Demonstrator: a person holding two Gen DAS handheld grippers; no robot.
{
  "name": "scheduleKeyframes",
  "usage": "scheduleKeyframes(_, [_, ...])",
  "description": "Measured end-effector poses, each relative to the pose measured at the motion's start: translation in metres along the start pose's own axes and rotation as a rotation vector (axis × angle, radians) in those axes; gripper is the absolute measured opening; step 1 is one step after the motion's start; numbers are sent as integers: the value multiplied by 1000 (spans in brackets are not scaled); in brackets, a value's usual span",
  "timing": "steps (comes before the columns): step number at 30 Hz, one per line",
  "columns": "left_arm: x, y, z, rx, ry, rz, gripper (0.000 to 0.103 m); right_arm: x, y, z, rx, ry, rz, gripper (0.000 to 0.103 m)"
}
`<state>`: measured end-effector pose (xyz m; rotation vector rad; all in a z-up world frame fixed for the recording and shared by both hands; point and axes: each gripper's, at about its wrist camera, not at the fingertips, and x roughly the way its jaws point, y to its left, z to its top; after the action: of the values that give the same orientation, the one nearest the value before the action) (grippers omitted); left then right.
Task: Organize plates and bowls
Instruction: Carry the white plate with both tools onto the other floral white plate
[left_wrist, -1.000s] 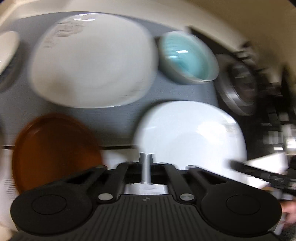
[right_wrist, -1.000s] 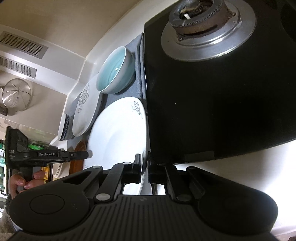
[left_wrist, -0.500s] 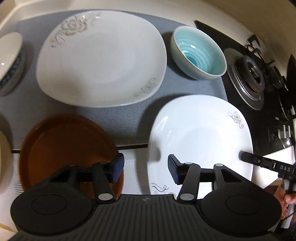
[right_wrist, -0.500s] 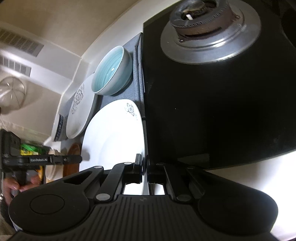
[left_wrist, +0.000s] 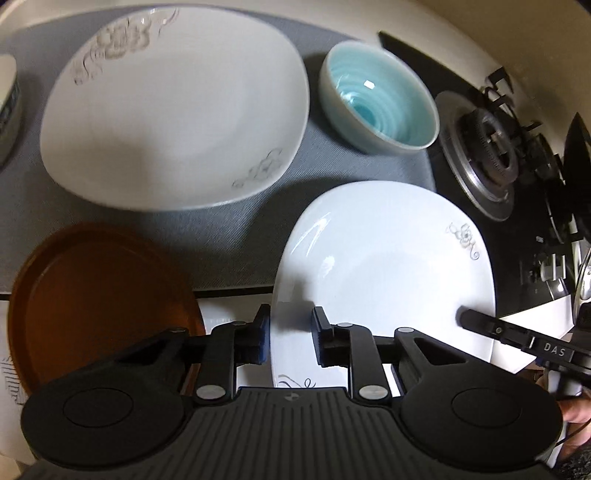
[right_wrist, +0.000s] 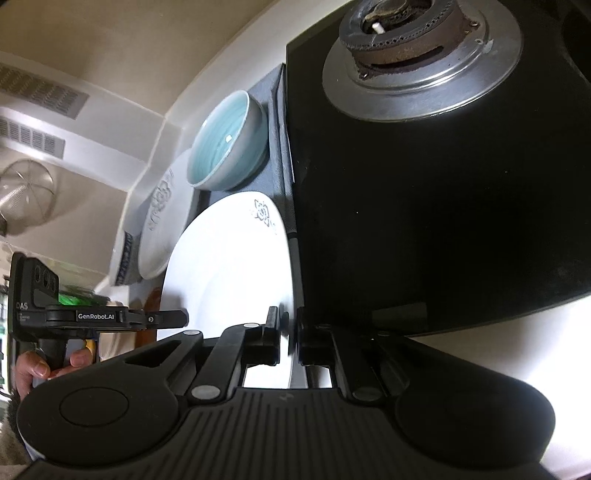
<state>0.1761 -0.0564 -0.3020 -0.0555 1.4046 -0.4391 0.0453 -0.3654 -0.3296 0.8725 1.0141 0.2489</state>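
Note:
A white plate (left_wrist: 388, 280) with a grey flower print lies partly on the grey mat (left_wrist: 229, 240), next to the black hob. My left gripper (left_wrist: 290, 332) points steeply down over the plate's left rim. One finger is outside the edge and the other over the plate's face. Its jaws are closing with the rim between them, and a gap still shows. My right gripper (right_wrist: 288, 332) is shut on the opposite rim of the same plate (right_wrist: 229, 266), and its tip (left_wrist: 465, 317) shows in the left wrist view.
On the mat sit a large white square plate (left_wrist: 173, 107) and a light blue bowl (left_wrist: 380, 99). A brown plate (left_wrist: 99, 306) lies at the left. A blue-patterned bowl (left_wrist: 7, 96) peeks in at the far left. The gas burner (right_wrist: 417, 55) stands on the hob (right_wrist: 443, 221).
My left gripper opened from shut, sank toward the white plate's left rim, and its jaws have narrowed around it. The right gripper keeps its hold on the plate.

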Motion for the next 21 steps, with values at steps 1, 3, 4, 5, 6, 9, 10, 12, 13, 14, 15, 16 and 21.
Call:
scheduleKeyframes(1, [-1,-2,0,5,-9,2,23,-2,0,0,5,-4,1,10])
scheduleKeyframes(3, [-3,-5,1,13,-27,5,23,-6,2,1,19,-15,8,10])
scheduleKeyframes(4, [-3,-7,3,14,-32,8,23,-7,3,2,30,-21,14,10])
scheduleKeyframes(5, [-5,-7,3,15,-36,12,23,-7,5,4,35,-24,19,10])
scheduleKeyframes(6, [-6,-8,5,19,-44,16,23,-7,11,5,30,-25,20,10])
scheduleKeyframes(9, [-18,-5,11,17,-77,23,23,-7,25,12,10,-36,37,10])
scheduleKeyframes(10, [-22,-1,14,12,-84,20,23,-6,30,13,1,-40,39,10])
scheduleKeyframes(12, [-28,8,17,3,-99,20,23,-1,42,18,-14,-41,44,10])
scheduleKeyframes(13, [-30,12,21,-2,-106,24,23,3,48,21,-23,-39,47,10])
scheduleKeyframes(14, [-32,17,23,-7,-113,29,23,7,55,23,-34,-37,48,10])
scheduleKeyframes(15, [-32,23,25,-18,-116,34,23,12,62,26,-43,-34,49,10])
scheduleKeyframes(16, [-36,29,26,-28,-120,40,23,17,69,28,-55,-28,50,10])
scheduleKeyframes(21, [-41,69,39,-68,-131,53,24,51,106,45,-99,-6,44,10])
